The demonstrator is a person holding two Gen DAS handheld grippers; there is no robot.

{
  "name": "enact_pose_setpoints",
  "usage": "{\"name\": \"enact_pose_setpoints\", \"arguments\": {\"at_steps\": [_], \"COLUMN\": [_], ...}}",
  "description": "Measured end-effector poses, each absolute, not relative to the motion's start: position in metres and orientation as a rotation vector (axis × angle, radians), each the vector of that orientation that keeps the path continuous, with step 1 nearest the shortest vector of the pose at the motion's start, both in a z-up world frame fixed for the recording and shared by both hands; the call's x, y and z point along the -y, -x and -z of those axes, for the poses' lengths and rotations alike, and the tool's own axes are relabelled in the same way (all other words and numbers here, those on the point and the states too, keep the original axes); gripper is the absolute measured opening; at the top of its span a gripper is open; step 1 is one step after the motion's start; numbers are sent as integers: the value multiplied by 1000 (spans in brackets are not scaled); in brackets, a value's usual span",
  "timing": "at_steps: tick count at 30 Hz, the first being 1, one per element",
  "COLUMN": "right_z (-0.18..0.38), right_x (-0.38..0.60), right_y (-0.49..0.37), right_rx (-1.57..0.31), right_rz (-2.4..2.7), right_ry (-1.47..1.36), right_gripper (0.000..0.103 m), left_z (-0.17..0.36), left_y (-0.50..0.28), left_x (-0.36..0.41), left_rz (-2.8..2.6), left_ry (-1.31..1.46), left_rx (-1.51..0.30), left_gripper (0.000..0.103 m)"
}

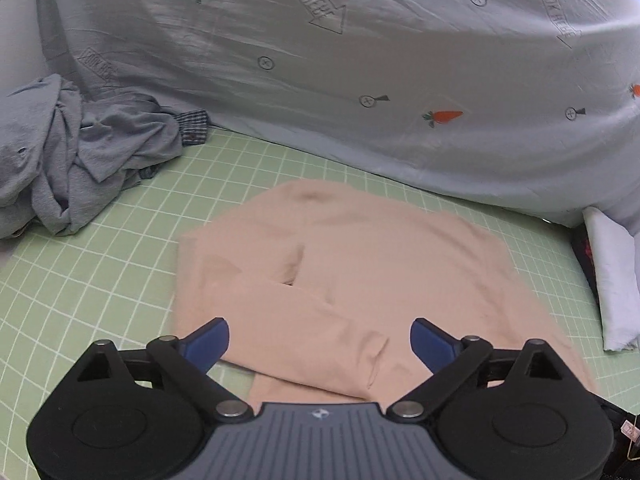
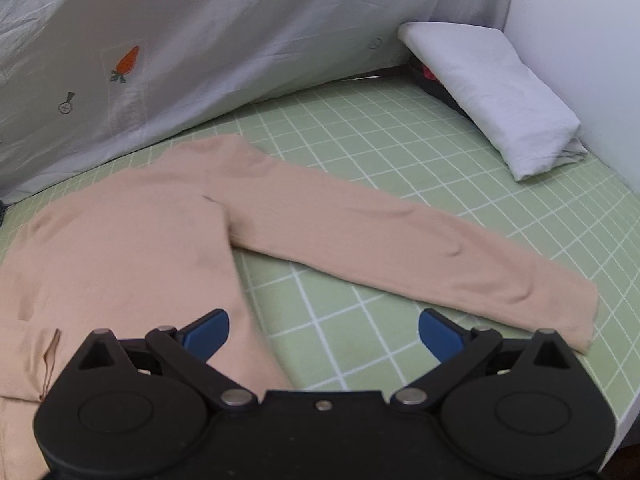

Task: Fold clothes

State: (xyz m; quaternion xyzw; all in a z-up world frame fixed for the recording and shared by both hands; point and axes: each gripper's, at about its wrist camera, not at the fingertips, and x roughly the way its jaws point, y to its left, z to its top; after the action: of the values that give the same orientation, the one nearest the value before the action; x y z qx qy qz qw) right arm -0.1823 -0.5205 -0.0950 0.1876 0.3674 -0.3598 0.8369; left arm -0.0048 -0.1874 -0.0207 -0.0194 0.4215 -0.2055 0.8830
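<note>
On the green grid-pattern bed sheet [image 1: 120,264], centre area: one peach long-sleeve top [image 1: 400,264] laid flat, front to back. Its collar end sits nearest the far edge, just short of the pale grey carrot-print duvet [image 1: 360,60] banked along that edge.

Left wrist view: one sleeve is folded in across the body of the top, cuff [image 1: 372,364] lying on the fabric. Left gripper [image 1: 320,340] hangs over this folded sleeve w/ jaws spread wide; blue pads clear of the cloth on both sides, nothing gripped. Some motion blur on garment edges.

Right wrist view: other sleeve [image 2: 420,240] still extended straight out over the sheet, its cuff toward the near right of the bed. Right gripper [image 2: 324,336] above the gap between the body hem side and this sleeve, jaws also wide, nothing between pads but bare sheet; left pad overlaps the garment's side edge in view, contact not confirmed.

Other items: crumpled grey-blue clothing pile [image 1: 72,160] at far left of the sheet, a checked garment [image 1: 194,126] partly showing beneath it, against the duvet. White pillow [image 2: 492,96] at far right corner, tilted against the white wall, a dark item w/ red marking [image 2: 428,74] tucked under it, not identifiable.
</note>
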Motion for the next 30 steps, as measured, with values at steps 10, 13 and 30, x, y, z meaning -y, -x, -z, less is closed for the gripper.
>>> {"name": "enact_pose_setpoints", "arguments": {"at_steps": [10, 13, 30], "right_z": [112, 118, 128], "right_x": [428, 402, 340], "right_y": [84, 61, 20], "right_rx": [-876, -908, -987], "right_rz": [507, 459, 221], "right_ry": [-331, -331, -247], "right_gripper": [96, 94, 4], "left_z": [47, 61, 86], "left_y": [-37, -48, -92], "left_x": [128, 121, 111], "left_rz": [375, 375, 430], "left_ry": [106, 20, 27], "left_rx": [-935, -962, -1025], "left_gripper": [101, 101, 101]}}
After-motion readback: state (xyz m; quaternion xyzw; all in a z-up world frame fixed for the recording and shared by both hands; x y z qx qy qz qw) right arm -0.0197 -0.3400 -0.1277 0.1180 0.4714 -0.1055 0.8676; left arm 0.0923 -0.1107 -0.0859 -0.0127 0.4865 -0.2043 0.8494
